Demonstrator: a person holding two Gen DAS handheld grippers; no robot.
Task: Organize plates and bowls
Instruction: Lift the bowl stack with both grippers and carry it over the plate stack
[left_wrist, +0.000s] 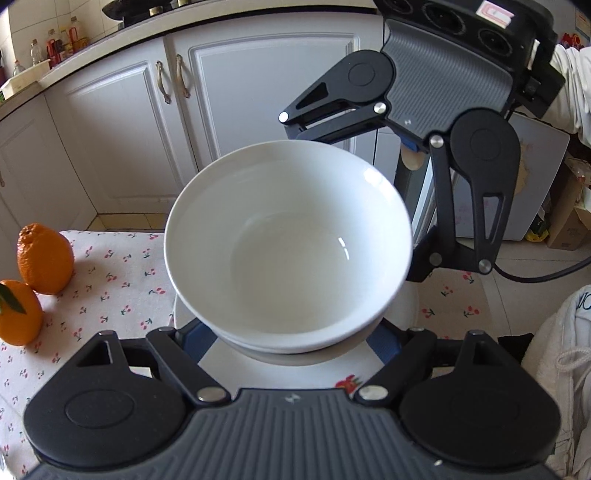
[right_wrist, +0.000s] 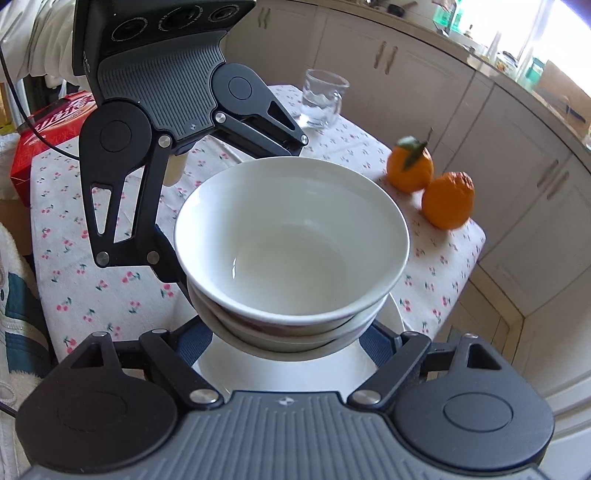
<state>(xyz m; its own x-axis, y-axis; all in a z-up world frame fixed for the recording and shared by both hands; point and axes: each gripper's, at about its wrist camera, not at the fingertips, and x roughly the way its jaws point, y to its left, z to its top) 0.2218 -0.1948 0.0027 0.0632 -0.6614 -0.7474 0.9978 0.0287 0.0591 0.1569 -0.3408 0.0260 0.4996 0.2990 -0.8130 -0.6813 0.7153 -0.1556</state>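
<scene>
Over the cherry-print tablecloth (right_wrist: 85, 295) sits a white plate (right_wrist: 221, 365) carrying two nested white bowls (right_wrist: 291, 236), clamped from opposite sides by the left gripper (left_wrist: 288, 347) and right gripper (right_wrist: 291, 343) (oranges (right_wrist: 428, 184) nearby).
</scene>
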